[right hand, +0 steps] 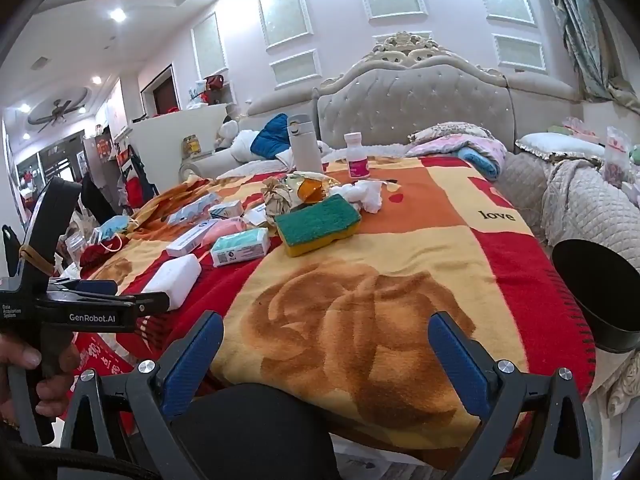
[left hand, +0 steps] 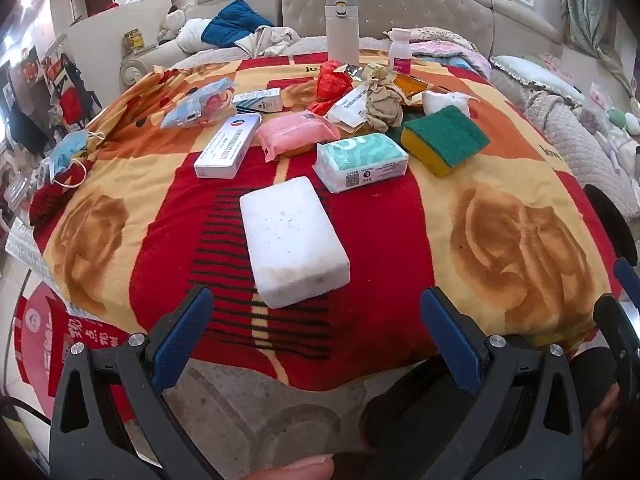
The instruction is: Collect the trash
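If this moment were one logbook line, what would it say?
left tongs: open, empty, near white block | right tongs: open, empty | crumpled trash: untouched | black bin: right edge

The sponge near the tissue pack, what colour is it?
Sponge: green top, yellow underside; clearest in left wrist view.

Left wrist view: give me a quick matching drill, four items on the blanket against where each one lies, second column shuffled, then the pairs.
Items:
1. white foam block
2. green-and-yellow sponge
3. blue face mask
4. white flask

Places:
A. far edge of the blanket, standing upright
B. left edge, partly hanging over
C. nearest the open left tongs
D. right of the teal tissue pack

Pairs: 1-C, 2-D, 3-B, 4-A
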Available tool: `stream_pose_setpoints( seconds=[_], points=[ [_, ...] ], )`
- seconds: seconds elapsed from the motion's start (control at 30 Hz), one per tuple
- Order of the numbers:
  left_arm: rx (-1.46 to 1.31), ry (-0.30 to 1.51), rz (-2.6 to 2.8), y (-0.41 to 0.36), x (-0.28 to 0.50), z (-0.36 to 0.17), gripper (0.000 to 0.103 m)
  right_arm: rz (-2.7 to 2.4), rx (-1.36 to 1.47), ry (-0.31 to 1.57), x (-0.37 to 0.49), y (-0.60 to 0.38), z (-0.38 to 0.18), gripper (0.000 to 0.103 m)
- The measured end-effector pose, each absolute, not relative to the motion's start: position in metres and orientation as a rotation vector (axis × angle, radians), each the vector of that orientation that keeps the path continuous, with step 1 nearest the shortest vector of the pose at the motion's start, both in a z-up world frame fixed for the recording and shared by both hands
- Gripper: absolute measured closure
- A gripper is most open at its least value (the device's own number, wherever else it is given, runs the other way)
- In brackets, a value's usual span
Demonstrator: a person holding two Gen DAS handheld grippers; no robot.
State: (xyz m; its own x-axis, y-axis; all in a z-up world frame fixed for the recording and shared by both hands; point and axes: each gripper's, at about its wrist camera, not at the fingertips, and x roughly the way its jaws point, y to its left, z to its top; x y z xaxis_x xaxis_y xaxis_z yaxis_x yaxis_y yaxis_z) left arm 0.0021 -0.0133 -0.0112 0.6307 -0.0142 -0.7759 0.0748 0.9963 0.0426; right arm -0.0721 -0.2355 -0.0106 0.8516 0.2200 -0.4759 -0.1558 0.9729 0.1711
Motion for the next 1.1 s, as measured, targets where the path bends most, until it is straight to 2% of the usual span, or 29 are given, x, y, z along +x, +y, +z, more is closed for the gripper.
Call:
stream_pose_setpoints(
  seconds=[1.1],
  points=[
    [0.037, 0.891, -0.086, -0.0068, -0.0085, -0.0087, 0.0, 0.189, 0.124, 0.494, -0.0771, -0.2391, -0.0117, 0.002]
  ],
)
